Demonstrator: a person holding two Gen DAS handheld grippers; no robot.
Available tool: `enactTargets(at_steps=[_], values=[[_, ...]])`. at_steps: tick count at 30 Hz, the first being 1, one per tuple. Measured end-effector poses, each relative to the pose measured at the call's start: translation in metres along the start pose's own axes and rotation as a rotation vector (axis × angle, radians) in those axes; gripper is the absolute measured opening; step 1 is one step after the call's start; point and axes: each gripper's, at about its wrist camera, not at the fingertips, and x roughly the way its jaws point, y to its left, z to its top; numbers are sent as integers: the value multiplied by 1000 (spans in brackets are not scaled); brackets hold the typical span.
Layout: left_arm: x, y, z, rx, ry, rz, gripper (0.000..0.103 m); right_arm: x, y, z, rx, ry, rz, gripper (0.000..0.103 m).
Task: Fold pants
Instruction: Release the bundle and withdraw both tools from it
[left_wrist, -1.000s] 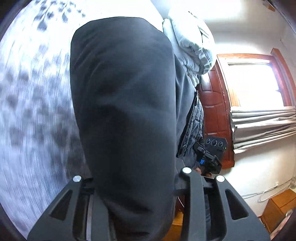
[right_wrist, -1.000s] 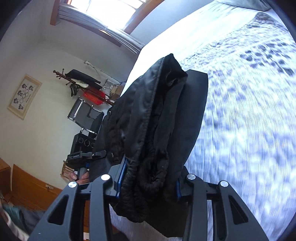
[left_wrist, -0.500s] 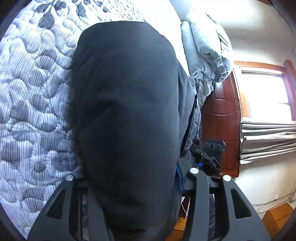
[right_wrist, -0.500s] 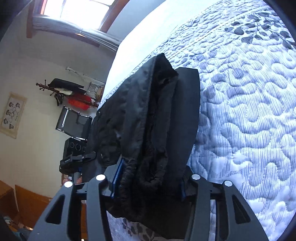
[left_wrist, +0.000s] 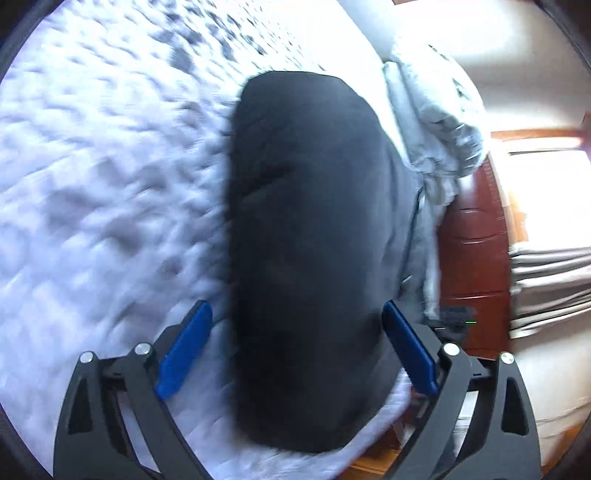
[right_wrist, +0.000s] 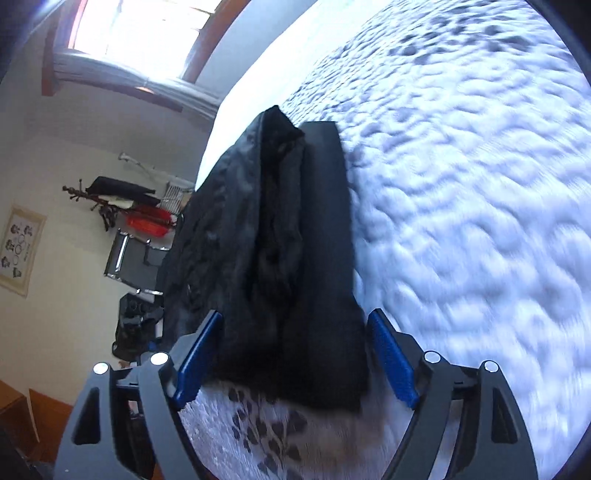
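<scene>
Your left gripper (left_wrist: 295, 350) and right gripper (right_wrist: 295, 354) both gape around the pants (left_wrist: 310, 236), gripping nothing. The pants lie on the quilt (right_wrist: 461, 184), grey bedding (left_wrist: 436, 122) heaped just beyond them.

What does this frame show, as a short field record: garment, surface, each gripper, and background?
garment: dark pants, folded into a thick bundle, lying near the bed's edge
surface: white quilt with a grey leaf print
left gripper: open, blue pads either side of the bundle, not clamping
right gripper: open, straddling the bundle's end
background: window with curtain, coat rack, bunched pale bedding
image quality: motion blur in both views
</scene>
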Motion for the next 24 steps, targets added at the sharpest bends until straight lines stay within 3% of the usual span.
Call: enactTargets(at_steps=[3,6,8,10,12,17,24], values=[[-19,-10,-32,69,-87,132,100,-21,13,-23,-53,-44,-128,85],[-33,-26,-61,127,-164,263,100,-40,32,-48,-91,-96,-202,87],[-38,-45,-80,188,-189,410,100,-53,48,-64,-106,-138,-275,93],[-40,-58,-100,258,-174,491,100,-62,65,-78,-124,-165,-335,95],[-45,-71,-115,286,-171,507,100,-66,83,-92,-145,-174,-408,96],[-63,-103,-137,254,-247,477,100,-65,131,-111,-240,-170,-562,96],[-79,-136,-154,302,-329,581,100,-68,172,-124,-290,-202,-581,99]])
